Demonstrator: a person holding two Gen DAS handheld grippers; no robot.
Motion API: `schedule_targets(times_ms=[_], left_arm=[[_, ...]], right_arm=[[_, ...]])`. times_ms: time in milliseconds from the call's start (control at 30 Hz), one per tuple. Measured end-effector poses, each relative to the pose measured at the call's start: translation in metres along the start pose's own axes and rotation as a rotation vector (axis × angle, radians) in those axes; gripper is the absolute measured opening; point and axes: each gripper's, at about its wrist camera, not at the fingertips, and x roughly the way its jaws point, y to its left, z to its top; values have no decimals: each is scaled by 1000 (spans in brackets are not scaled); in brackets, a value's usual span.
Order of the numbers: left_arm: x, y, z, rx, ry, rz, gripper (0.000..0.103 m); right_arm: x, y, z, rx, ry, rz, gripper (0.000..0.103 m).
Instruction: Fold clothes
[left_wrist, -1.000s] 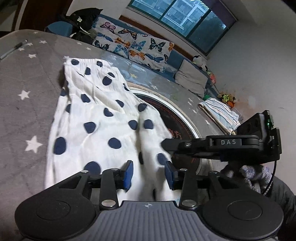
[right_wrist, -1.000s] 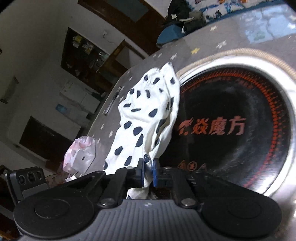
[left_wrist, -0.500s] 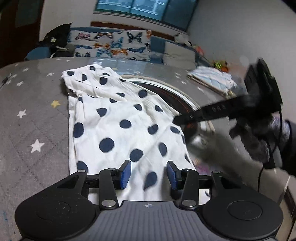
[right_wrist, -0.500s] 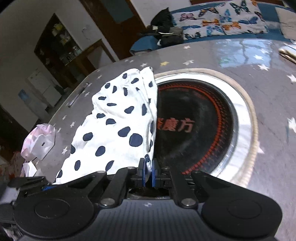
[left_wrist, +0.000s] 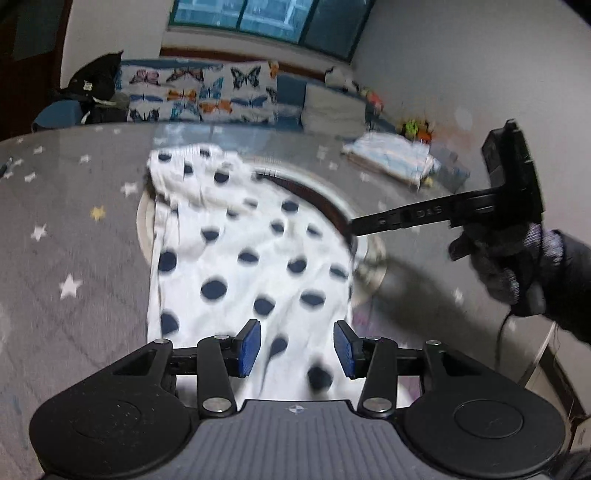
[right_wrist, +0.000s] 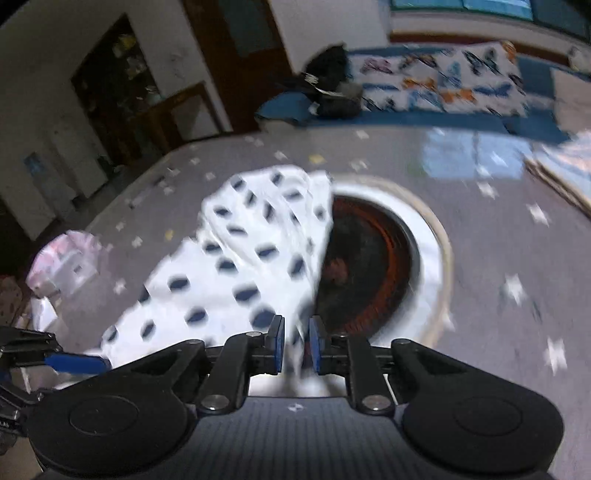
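A white garment with navy dots (left_wrist: 240, 258) lies spread on the grey star-patterned table (left_wrist: 74, 240), its right edge over the round black cooktop (right_wrist: 369, 258). My left gripper (left_wrist: 296, 349) hovers open over the garment's near edge, its blue pads wide apart and pinching nothing. My right gripper (right_wrist: 296, 343) is at the garment's (right_wrist: 236, 266) near right corner. Its jaws are opening, with a strip of the cloth loose between the pads. In the left wrist view the right gripper (left_wrist: 354, 227) reaches in from the right, held by a gloved hand (left_wrist: 506, 258).
A folded striped cloth (left_wrist: 391, 158) lies at the table's far right. A pink-white plastic bag (right_wrist: 62, 258) sits at the left edge. Behind the table is a sofa with butterfly cushions (left_wrist: 203, 96) and a black bag (left_wrist: 96, 81).
The right gripper's pads, pinched on the garment's corner before, have parted. Both hands have shifted and rolled, and the right one has risen. The garment lies flatter and wider.
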Motion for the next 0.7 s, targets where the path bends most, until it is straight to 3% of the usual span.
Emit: schedule_targets(times_ms=[233,400,700], left_arm=[[13,13,-3,-87,11,17,47],[14,23,-12,-128,26,20,47],[14,29,-14,-175,17,-12,48]], right_arm=[[63,16,39,-106,42,58,15],[108,15,51,-137,91,9,12],[116,-7,89,-46,-4,3,15]])
